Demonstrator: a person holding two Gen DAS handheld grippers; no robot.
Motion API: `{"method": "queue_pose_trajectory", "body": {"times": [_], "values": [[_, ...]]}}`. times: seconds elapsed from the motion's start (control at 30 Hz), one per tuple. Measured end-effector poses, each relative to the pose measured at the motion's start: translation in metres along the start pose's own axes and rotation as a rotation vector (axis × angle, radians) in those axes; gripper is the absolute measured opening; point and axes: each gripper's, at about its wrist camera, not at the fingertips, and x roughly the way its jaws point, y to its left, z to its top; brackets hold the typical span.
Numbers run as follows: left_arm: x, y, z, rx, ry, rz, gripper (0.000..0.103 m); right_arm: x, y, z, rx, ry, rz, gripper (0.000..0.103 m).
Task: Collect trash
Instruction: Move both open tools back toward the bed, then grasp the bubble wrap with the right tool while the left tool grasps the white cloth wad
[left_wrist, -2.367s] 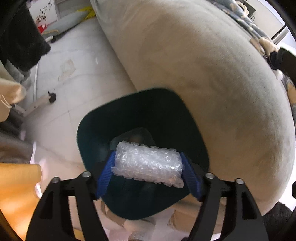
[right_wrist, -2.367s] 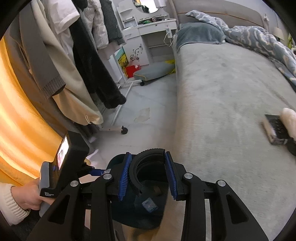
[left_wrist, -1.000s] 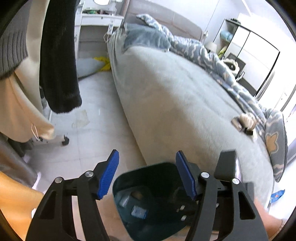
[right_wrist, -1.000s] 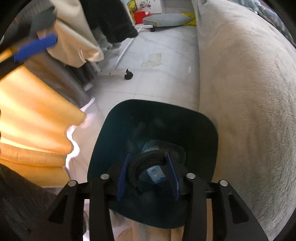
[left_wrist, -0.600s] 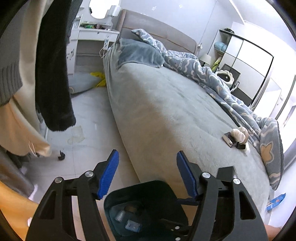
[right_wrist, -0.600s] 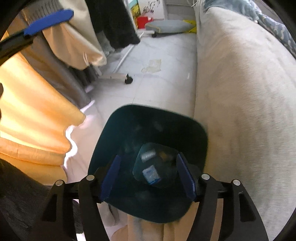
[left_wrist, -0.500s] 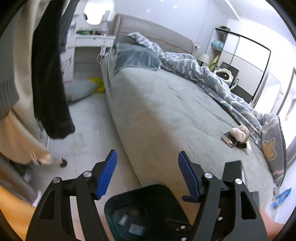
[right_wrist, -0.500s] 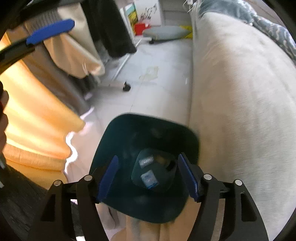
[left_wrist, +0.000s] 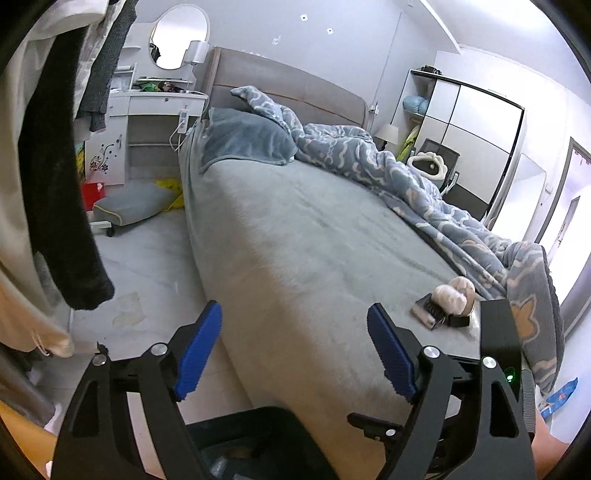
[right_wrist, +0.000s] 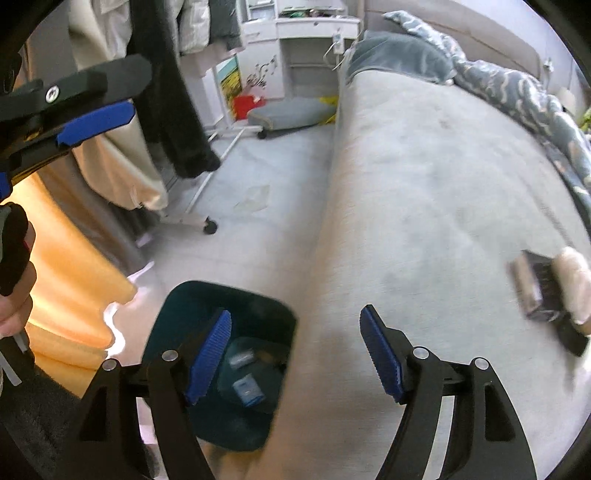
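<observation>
My left gripper hangs above the near edge of the grey bed; its jaws are opening with nothing between them. The dark teal bin shows just below it. In the right wrist view the bin stands on the floor against the bed, with small pieces of trash inside. My right gripper is above the bin's right rim, its jaws opening and empty. A dark flat object with a cream fluffy thing lies on the bed to the right. A blue wrapper lies on the floor beyond the bed.
Clothes hang from a wheeled rack on the left. An orange curtain is beside the bin. A grey cushion and a pale scrap lie on the tiled floor. A blue duvet covers the bed's far side.
The left gripper let the bubble wrap go and the right let the black ring go, both over the bin. Both then opened wider, rose and tilted up toward the bed.
</observation>
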Motion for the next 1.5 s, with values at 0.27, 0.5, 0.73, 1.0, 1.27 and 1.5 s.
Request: {"method": "queue_pose_trajectory", "body": {"times": [0.27,0.5,0.73,1.0,1.27,1.5], "values": [[0.026,-0.036,0.007,0.007,0.008,-0.04,0.088,-0.028,-0.042,0.001,0.01,-0.113,-0.099,0.076],[0.05,-0.069,0.012,0.024,0.015,-0.069,0.09,-0.047,-0.086,-0.003,0.041,-0.157,-0.152,0.076],[0.077,-0.101,0.015,0.039,0.027,-0.103,0.09,-0.063,-0.128,-0.012,0.091,-0.183,-0.202,0.076],[0.108,-0.133,0.014,0.059,0.057,-0.142,0.091,-0.08,-0.168,-0.038,0.114,-0.175,-0.246,0.076],[0.132,-0.163,0.007,0.075,0.069,-0.19,0.091,-0.079,-0.213,-0.058,0.231,-0.142,-0.21,0.076],[0.139,-0.183,0.003,0.109,0.057,-0.234,0.091,-0.081,-0.24,-0.07,0.353,-0.15,-0.157,0.071]]}}
